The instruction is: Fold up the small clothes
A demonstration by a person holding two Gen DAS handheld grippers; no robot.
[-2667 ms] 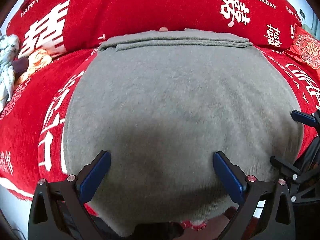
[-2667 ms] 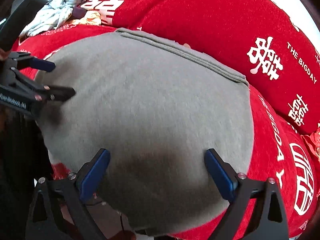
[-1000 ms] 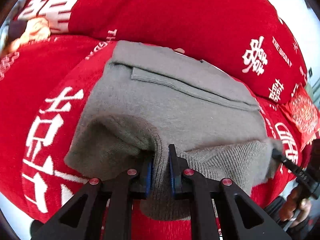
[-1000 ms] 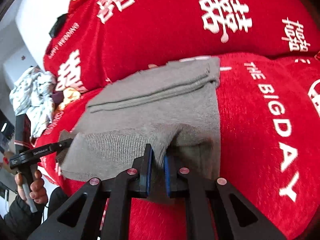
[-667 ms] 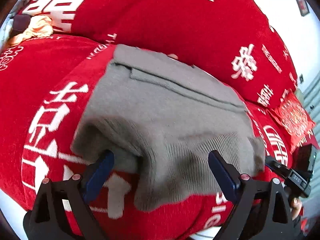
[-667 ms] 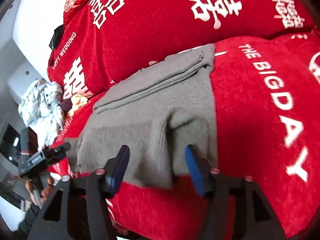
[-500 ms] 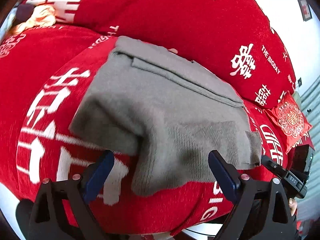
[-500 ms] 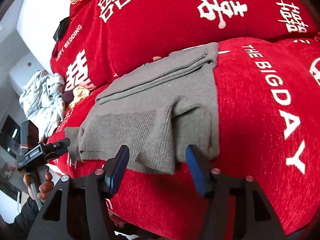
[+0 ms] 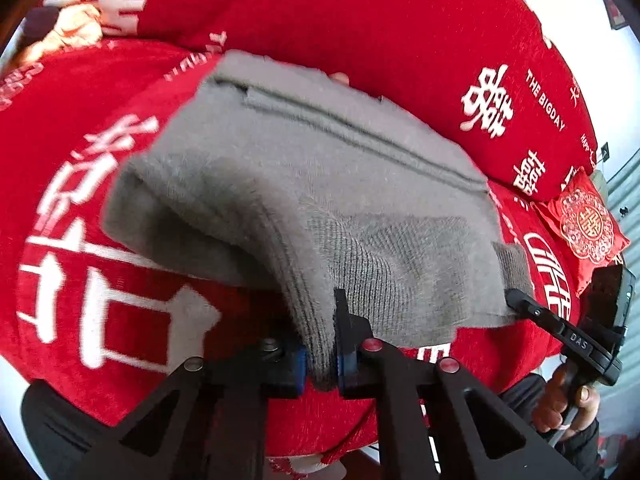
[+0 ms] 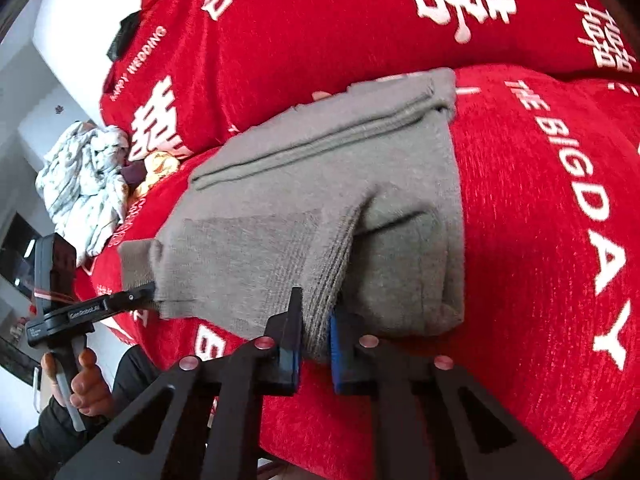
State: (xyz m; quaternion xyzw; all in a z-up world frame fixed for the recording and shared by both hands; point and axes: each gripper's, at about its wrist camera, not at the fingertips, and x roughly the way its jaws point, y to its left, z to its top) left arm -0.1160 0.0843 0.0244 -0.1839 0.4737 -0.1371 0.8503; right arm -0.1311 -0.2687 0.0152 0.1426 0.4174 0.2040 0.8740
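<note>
Surface: a red cover [image 9: 120, 320] with white lettering lay over the sofa seat and back.
Left gripper [image 9: 320, 360]: clenched on the near ribbed hem of the grey garment [image 9: 320, 168].
Right gripper [image 10: 314, 354]: likewise clamped on that hem, further along the same edge.
Garment: lay flat on the seat, its near edge bunched and raised where the pads pinched it; the far edge already showed stacked folded layers against the backrest.
Progress: partly folded, by my reading; carrying the near hem over to the far edge remained.
Beyond: a pile of pale clothes [image 10: 84, 176] sat well apart at the sofa's end.
</note>
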